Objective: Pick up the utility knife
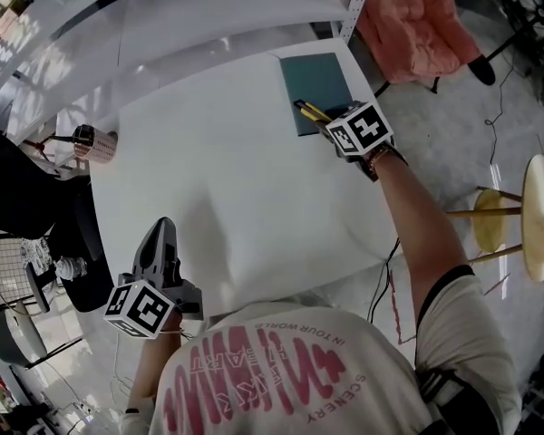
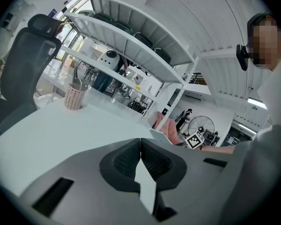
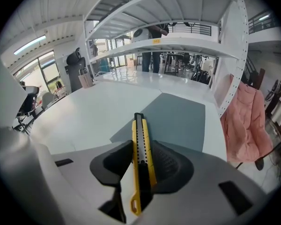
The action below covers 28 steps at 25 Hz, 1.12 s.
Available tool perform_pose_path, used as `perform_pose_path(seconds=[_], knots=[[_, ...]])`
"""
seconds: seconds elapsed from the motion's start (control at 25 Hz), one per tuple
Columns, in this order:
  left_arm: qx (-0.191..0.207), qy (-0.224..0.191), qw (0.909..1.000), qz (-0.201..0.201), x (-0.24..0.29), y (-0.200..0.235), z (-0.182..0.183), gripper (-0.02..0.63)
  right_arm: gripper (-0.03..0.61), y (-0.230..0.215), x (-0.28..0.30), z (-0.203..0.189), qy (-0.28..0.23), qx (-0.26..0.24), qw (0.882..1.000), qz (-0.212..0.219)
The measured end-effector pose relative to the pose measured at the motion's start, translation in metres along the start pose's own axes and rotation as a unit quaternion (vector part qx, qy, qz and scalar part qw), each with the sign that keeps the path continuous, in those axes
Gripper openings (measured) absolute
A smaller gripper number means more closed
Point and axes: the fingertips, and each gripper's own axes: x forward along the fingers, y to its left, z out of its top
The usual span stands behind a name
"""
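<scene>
Jaws of the right gripper (image 3: 141, 146) sit clenched on the utility knife (image 3: 142, 142), 1 pad against each long side of its yellow body, so the blade end pokes out ahead of them and the looped tail hangs back toward the camera. Gripping it across the narrow width like this makes sense: the knife is slim and flat, and a squeeze on its edges should keep it from twisting. In the head view the knife (image 1: 310, 110) shows at the upper right of the frame, at the near corner of the dark teal cutting mat (image 1: 317, 84), with the right gripper (image 1: 331, 120) angled steeply down onto it. I cannot tell whether the knife has left the surface yet or rests on it.

At the lower left of that view the left gripper (image 1: 163, 234) hovers over the near edge of the white bench (image 1: 236, 170), well apart from the knife. Its jaws are pressed together on nothing, and it looks parked out of the way, since 1 gripper is enough for so light a tool. A pink perforated cup (image 1: 98, 145) of pens stands at the bench's left edge, clear of both.
</scene>
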Motion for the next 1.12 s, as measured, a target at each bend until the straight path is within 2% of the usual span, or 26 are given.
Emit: perform_pose_path(seconds=[0.24, 0.52, 0.76, 0.92, 1.12], knots=[[-0.006, -0.001, 1.0000, 0.000, -0.008, 0.000, -0.005, 0.024, 0.133, -0.001, -0.001, 0.001, 0.000, 0.028, 1.000, -0.010], [-0.014, -0.011, 0.9998, 0.001, -0.019, 0.004, -0.005, 0.023, 0.132, 0.000, -0.006, -0.002, -0.011, 0.071, 0.996, -0.045], [-0.013, -0.013, 0.9998, -0.007, -0.019, 0.004, -0.003, 0.023, 0.132, 0.005, -0.017, -0.010, -0.050, 0.128, 0.986, -0.089], [-0.015, -0.011, 0.9996, -0.024, -0.012, -0.003, -0.002, 0.024, 0.132, 0.010, -0.030, -0.015, -0.066, 0.166, 0.979, -0.099], [-0.009, -0.013, 0.9985, -0.053, -0.004, -0.018, 0.010, 0.023, 0.132, 0.021, -0.047, -0.021, -0.111, 0.215, 0.963, -0.119]])
